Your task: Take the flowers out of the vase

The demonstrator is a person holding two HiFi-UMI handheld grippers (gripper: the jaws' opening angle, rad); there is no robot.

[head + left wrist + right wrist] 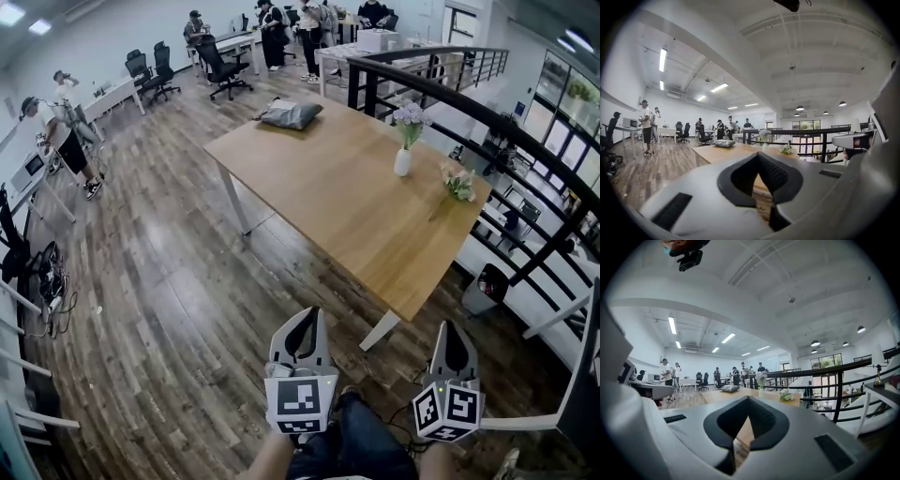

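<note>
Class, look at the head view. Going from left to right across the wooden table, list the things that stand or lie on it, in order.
Grey cushion → white vase with its flowers → loose bunch lying flat.

Left claw (757,154) closed, empty; the table (713,153) beyond bears a vase (762,144), seemingly holding flowers (763,134)
</note>
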